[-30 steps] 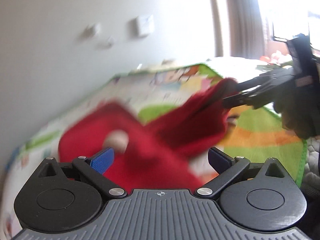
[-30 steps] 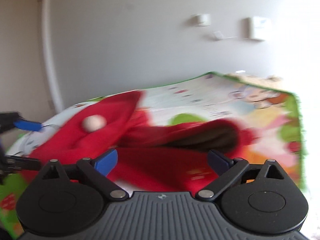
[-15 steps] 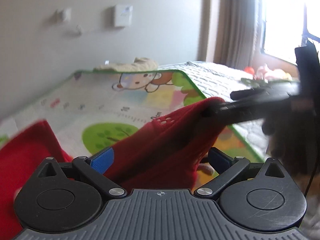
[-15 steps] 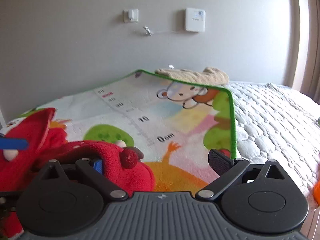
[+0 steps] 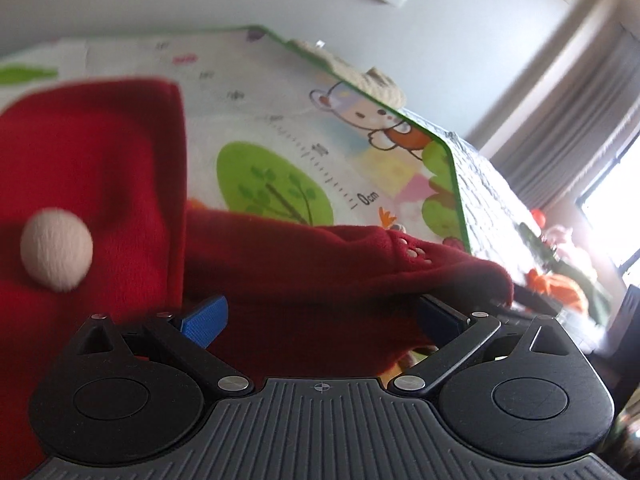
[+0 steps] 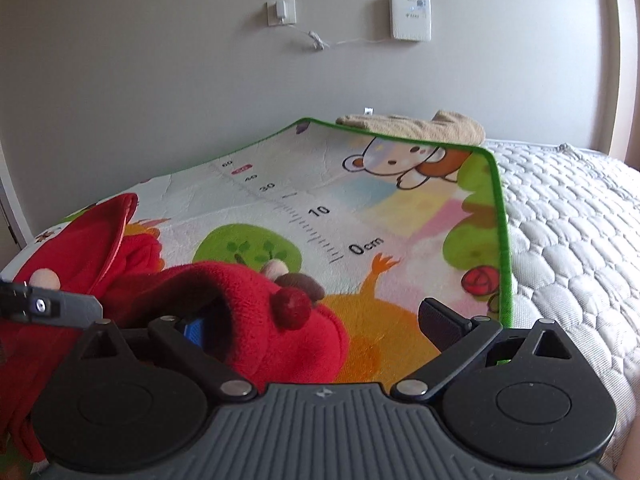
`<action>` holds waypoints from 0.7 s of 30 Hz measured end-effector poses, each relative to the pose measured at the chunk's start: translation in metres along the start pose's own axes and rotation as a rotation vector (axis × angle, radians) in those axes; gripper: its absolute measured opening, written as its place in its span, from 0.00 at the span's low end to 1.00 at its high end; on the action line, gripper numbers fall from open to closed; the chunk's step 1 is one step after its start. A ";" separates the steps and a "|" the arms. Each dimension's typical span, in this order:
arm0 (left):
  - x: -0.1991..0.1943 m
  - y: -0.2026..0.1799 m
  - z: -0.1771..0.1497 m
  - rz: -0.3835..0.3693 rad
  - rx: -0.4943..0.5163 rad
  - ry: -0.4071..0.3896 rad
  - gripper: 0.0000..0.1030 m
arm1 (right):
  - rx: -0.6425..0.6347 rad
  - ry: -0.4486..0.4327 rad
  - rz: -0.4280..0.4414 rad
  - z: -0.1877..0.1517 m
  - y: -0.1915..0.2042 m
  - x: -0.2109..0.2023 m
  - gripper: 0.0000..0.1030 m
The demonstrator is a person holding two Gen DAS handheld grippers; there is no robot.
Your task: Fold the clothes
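Observation:
A red fleece garment (image 5: 100,184) with a white pompom (image 5: 56,254) lies on a colourful play mat (image 5: 280,128). One red leg with white sole dots (image 5: 416,254) lies across my open left gripper (image 5: 320,320), between its blue pads. In the right wrist view the garment (image 6: 248,304) covers the left pad of my open right gripper (image 6: 316,328); its right pad (image 6: 440,318) is bare. A red pompom (image 6: 290,306) sits on the fleece. Part of the left gripper (image 6: 48,306) shows at the left edge.
The mat (image 6: 400,216) lies on a white quilted mattress (image 6: 568,248) against a grey wall. A beige cloth (image 6: 416,126) lies at the mat's far edge. Curtains and a bright window (image 5: 600,184) are to the right, with orange items (image 5: 556,280) near them.
Both grippers dropped toward the mat with the garment. The right gripper, which was pinching the red leg up, has let it go, and the leg now lies low across my left gripper.

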State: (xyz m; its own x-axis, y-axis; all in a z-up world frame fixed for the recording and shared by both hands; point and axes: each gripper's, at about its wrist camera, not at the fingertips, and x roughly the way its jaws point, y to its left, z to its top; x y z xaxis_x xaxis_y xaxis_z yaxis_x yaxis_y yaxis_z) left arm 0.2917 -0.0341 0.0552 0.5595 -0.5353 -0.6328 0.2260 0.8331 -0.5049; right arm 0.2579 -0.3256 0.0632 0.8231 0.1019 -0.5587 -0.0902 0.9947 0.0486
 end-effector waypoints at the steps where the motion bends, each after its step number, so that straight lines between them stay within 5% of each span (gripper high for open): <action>1: 0.001 0.001 0.000 0.002 -0.004 0.002 0.99 | -0.004 0.005 0.000 -0.001 0.002 0.001 0.97; 8: -0.016 -0.022 -0.006 0.080 0.278 -0.127 0.99 | -0.048 0.010 -0.026 -0.006 0.007 -0.006 1.00; 14: -0.030 -0.063 -0.035 0.104 0.666 -0.241 0.99 | 0.007 -0.005 -0.097 0.002 -0.015 -0.011 1.00; 16: -0.026 -0.067 -0.037 0.109 0.660 -0.206 0.99 | 0.018 -0.006 -0.068 0.001 -0.014 -0.014 1.00; 21: -0.026 -0.047 -0.027 0.044 0.462 -0.148 0.99 | -0.015 0.005 0.048 -0.015 0.011 -0.021 1.00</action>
State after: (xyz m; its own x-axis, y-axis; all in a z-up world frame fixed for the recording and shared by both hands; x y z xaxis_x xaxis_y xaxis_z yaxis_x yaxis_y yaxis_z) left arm 0.2450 -0.0632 0.0790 0.6766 -0.5005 -0.5402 0.5110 0.8473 -0.1449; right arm 0.2313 -0.3168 0.0624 0.8147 0.1490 -0.5605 -0.1373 0.9885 0.0632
